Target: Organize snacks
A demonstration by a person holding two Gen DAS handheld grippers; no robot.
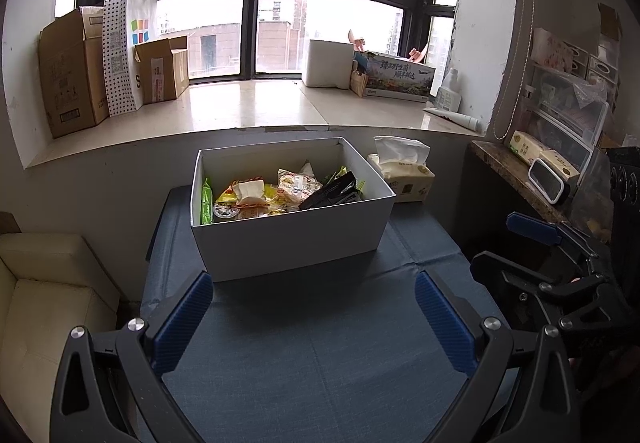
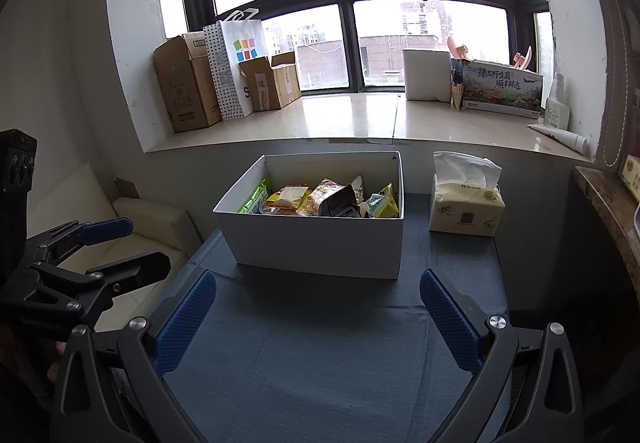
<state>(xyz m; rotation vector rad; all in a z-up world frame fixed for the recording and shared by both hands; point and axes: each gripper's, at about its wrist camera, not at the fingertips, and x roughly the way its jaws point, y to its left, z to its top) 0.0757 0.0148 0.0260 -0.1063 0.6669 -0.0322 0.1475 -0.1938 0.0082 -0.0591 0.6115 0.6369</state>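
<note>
Both grippers are hovering over the near edge of the blue-grey cloth-covered table [image 1: 320, 355]; left gripper [image 1: 314, 319] is sitting with jaws wide apart, holding nothing; right gripper [image 2: 318, 319] is likewise gaping, nothing between its blue ribbed pads. The open white rectangular cardboard box [image 2: 320, 247] is standing mid-table toward the far edge; assorted crinkly plastic snack packets [image 1: 280, 191] are lying loose inside it, none showing on the cloth outside. Inside: a green packet [image 1: 206, 203] is leaning on the left wall; yellow and orange packs are piling in the middle; a black foil pouch [image 1: 334, 191] is resting toward the right wall. A cream soft-pack of tissues [image 2: 466, 207] is standing just beside the box at the far right corner. This is fitting either snacks all gathered in, or a jumble waiting for sorting; cannot tell which. Judging any grab: it would be going best from above, pinching a packet's flat seam lightly, avoiding snagging the thin box rim.
</note>
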